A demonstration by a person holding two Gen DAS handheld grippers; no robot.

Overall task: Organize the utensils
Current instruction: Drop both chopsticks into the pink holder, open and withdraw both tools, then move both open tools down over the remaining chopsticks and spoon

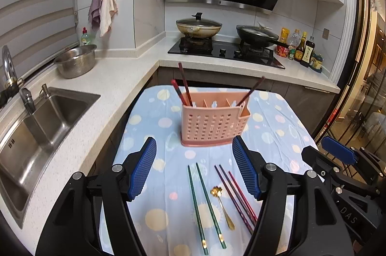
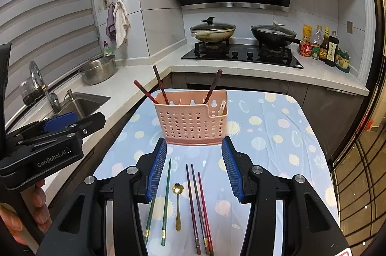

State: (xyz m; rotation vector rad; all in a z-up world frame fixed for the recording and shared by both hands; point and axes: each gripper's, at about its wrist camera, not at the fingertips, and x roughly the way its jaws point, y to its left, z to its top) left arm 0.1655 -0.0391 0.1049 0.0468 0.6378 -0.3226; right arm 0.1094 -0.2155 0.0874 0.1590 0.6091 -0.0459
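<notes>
Both tools are empty. The left gripper has its jaws spread wide, with nothing between the blue pads. The right gripper has its jaws parted somewhat less, also clear of any item. Both hover above the near part of the cloth-covered table, pitched downward and forward. They sit side by side, the left one close to the table's sink-side edge. A hand is partly visible on the left tool's grip.

Location of task items:
- The pink utensil holder stands upright near the far edge of the table. It already contains three dark chopsticks and a pale utensil in its end compartment.
- On the near part of the cloth, lying roughly parallel: two green chopsticks, a gold spoon and three reddish-purple chopsticks.

Hazards from this position:
- The chopsticks lie close together. A closing jaw is likely to catch a neighbour and drag or scatter it.
- The items are thin and lie flat. The pads may pinch the cloth instead, causing wrinkles and shifting the row.
- The cloth is loose. Any drag on it could tip the light holder.
- The two tools are near each other and may collide if both descend together.
</notes>
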